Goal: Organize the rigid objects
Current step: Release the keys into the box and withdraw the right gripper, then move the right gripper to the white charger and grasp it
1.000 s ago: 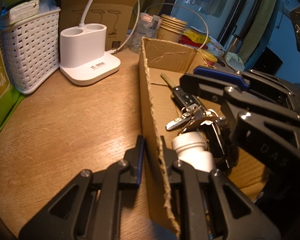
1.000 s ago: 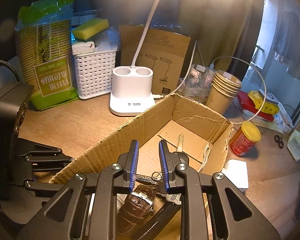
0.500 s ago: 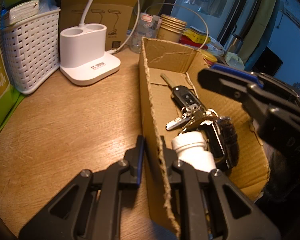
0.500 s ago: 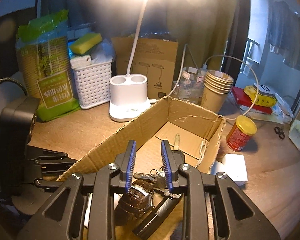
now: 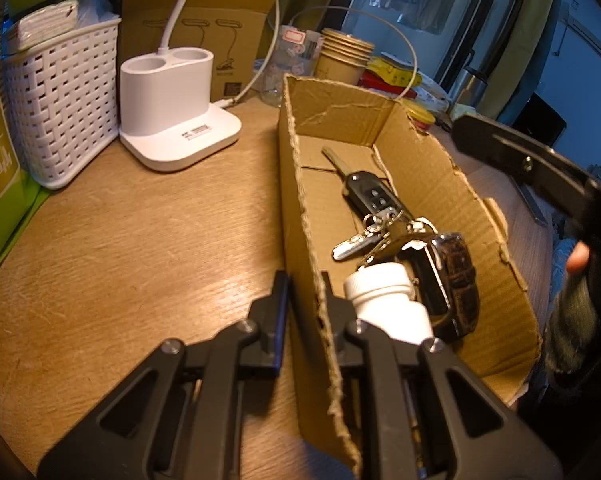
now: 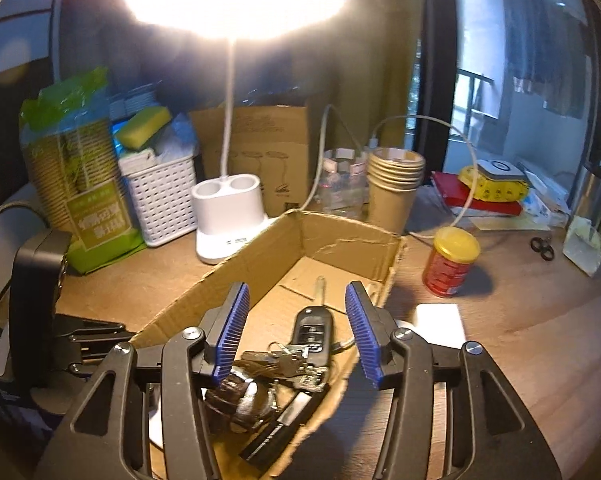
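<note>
A shallow cardboard box (image 5: 432, 184) (image 6: 340, 240) stands on the wooden table. Inside lie a black car key with a key bunch (image 5: 374, 200) (image 6: 312, 330), a brown-strap wristwatch (image 5: 454, 272) (image 6: 240, 396) and a white bottle (image 5: 384, 296). My left gripper (image 5: 305, 296) is shut on the box's left wall (image 5: 300, 216) near its front corner. My right gripper (image 6: 296, 320) is open and empty, raised above the box over the keys and watch; it also shows at the right of the left wrist view (image 5: 532, 168).
Behind the box stand a white lamp base (image 5: 172, 108) (image 6: 228, 216), a white lattice basket (image 5: 60, 96) (image 6: 160, 200), stacked paper cups (image 6: 394, 188) and a flat cardboard sheet (image 6: 260, 152). A red can with yellow lid (image 6: 450, 264) and a white pad (image 6: 438, 320) lie right of the box.
My right gripper has opened wide and lifted up and back from the box, leaving the watch inside. My left gripper has stayed clamped on the box wall.
</note>
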Tool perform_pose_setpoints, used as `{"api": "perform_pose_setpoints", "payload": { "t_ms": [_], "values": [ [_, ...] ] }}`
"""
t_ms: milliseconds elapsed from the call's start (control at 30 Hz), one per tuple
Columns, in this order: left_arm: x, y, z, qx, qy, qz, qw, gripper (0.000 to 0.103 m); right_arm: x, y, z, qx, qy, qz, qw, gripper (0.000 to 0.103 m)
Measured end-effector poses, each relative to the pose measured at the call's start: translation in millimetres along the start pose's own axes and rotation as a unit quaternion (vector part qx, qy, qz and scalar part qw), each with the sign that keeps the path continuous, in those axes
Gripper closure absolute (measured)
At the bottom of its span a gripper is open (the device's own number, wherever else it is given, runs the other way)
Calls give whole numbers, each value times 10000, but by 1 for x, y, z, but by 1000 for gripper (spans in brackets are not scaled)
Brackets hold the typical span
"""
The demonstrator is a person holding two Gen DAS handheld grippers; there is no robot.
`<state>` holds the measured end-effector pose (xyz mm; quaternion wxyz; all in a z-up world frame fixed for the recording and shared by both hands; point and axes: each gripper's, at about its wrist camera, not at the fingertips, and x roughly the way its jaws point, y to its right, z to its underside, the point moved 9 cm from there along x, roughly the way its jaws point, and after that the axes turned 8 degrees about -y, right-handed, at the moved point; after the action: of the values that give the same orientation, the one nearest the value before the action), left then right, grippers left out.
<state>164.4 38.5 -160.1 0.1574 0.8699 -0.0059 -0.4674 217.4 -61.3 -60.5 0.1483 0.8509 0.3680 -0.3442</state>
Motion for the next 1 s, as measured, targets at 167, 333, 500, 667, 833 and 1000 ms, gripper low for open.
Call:
{"api": "perform_pose_setpoints", "payload": {
  "t_ms": [167,333,500,667,833,1000],
  "values": [
    [0,1,0,2,1,-3,10000,89,-6,17,1,189,69,96,9998,50],
    [0,1,0,1,1,-3,10000,89,-11,39,4,410,108,228,9988,49],
    [0,0,0,2,0,-3,10000,89,-12,59,10,654,81,345,9972,49],
    [0,1,0,2,0,-3,10000,89,-11,71,14,813,42,427,9958,48],
    [0,1,0,2,1,-4,10000,89,2,90,23,1021,-127,613,9928,47],
    [0,0,0,2,0,-3,10000,89,24,98,36,1075,-395,666,9912,45]
  ]
}}
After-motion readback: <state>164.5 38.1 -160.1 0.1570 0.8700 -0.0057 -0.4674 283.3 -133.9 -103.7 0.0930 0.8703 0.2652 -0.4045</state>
